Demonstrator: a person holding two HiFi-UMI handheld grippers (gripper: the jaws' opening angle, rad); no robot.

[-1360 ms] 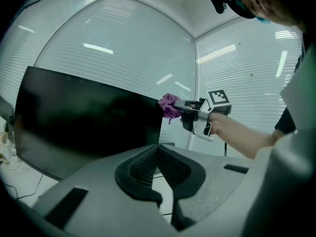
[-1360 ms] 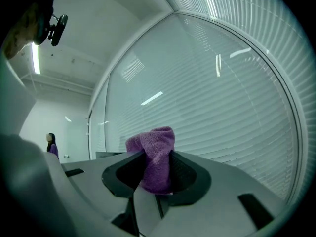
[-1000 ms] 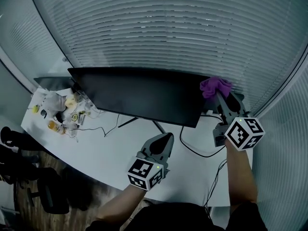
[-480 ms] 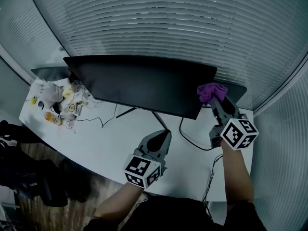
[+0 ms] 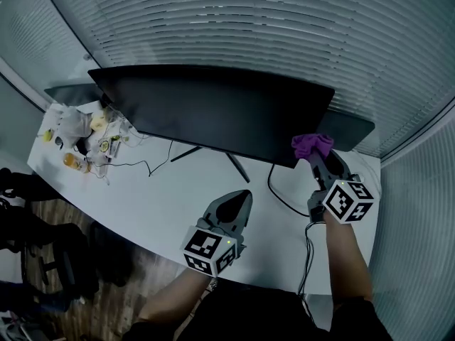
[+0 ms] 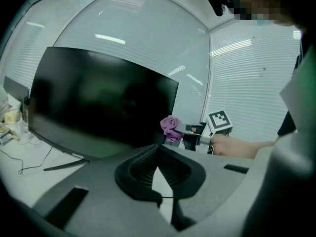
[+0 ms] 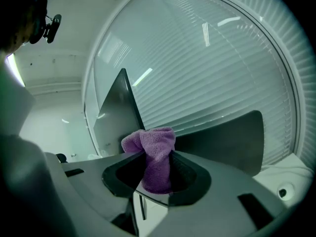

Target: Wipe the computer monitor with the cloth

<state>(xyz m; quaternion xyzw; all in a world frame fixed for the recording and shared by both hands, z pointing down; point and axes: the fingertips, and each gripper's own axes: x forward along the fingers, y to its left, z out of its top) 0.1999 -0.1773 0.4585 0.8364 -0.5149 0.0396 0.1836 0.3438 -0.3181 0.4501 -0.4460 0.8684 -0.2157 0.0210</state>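
Observation:
A wide black monitor (image 5: 213, 112) stands on the white desk (image 5: 163, 197), its screen dark. My right gripper (image 5: 313, 156) is shut on a bunched purple cloth (image 5: 311, 145), held just off the screen's lower right corner. In the right gripper view the cloth (image 7: 154, 157) is pinched between the jaws, with the monitor's right edge (image 7: 116, 112) to its left. My left gripper (image 5: 240, 199) hovers over the desk before the monitor stand, jaws shut with nothing between them. The left gripper view shows the screen (image 6: 98, 102), the cloth (image 6: 170, 128) and the right gripper (image 6: 195, 132) past its tips.
A second dark panel (image 5: 345, 130) stands behind the monitor's right end. Snack wrappers and small items (image 5: 82, 144) clutter the desk's left end, with thin cables (image 5: 142, 170) trailing from them. A black cable (image 5: 281, 194) loops on the desk near my right gripper. Blinds (image 5: 249, 27) fill the back.
My right gripper has come down and back with the cloth, from the monitor's upper right edge to its lower right corner. The left gripper has barely shifted.

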